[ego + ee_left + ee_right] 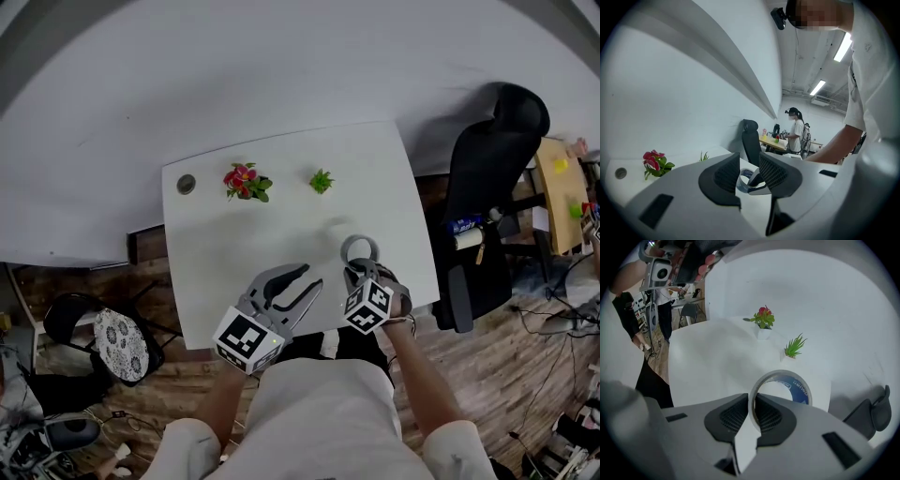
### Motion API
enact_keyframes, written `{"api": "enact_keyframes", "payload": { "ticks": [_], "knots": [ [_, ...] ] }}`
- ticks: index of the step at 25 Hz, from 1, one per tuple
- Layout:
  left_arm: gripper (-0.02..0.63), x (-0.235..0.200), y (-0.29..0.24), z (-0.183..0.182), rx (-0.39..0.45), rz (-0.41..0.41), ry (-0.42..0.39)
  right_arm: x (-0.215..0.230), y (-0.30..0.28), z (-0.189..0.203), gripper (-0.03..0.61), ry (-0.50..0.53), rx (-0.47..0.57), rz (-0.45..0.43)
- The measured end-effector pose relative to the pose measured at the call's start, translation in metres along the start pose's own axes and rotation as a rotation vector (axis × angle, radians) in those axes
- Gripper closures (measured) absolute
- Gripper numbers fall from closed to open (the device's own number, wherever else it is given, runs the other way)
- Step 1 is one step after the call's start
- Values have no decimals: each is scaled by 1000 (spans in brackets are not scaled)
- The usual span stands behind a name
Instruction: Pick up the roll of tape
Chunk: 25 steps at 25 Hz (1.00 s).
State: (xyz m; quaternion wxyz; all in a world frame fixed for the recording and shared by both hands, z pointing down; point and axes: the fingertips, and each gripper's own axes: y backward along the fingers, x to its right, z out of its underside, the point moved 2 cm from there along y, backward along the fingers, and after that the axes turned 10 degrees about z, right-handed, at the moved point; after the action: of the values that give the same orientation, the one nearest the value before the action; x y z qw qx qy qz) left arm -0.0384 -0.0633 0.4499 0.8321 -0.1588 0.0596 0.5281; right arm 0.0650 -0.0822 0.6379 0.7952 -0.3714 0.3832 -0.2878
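The roll of tape (360, 249) is a grey ring with a blue inner label. It hangs just above the near right part of the white table (234, 234). My right gripper (359, 271) is shut on it. In the right gripper view the pads pinch the near wall of the roll of tape (797, 387) at my right gripper (752, 411). My left gripper (305, 281) stands open over the table's near edge, left of the roll, with nothing between its fingers. Through the gap in my left gripper (749, 171) the roll of tape (743, 180) shows beyond.
A red flower pot (246, 182) and a small green plant (322, 181) stand at the table's far side, with a round grommet (187, 184) at the far left corner. A black office chair (487, 187) stands right of the table. A patterned stool (120, 342) is on the floor at left.
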Motion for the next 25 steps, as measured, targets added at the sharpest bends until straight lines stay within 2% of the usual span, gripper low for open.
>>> {"api": "enact_keyframes", "payload": {
  "ticks": [13,25],
  "knots": [
    [483,3,8,-15,33,-13,-42,28,59,-51,528,-80,185,88],
    [514,-11,8,-23,56,-33,-48,63,125,-91,528,-297,392,136]
  ]
}}
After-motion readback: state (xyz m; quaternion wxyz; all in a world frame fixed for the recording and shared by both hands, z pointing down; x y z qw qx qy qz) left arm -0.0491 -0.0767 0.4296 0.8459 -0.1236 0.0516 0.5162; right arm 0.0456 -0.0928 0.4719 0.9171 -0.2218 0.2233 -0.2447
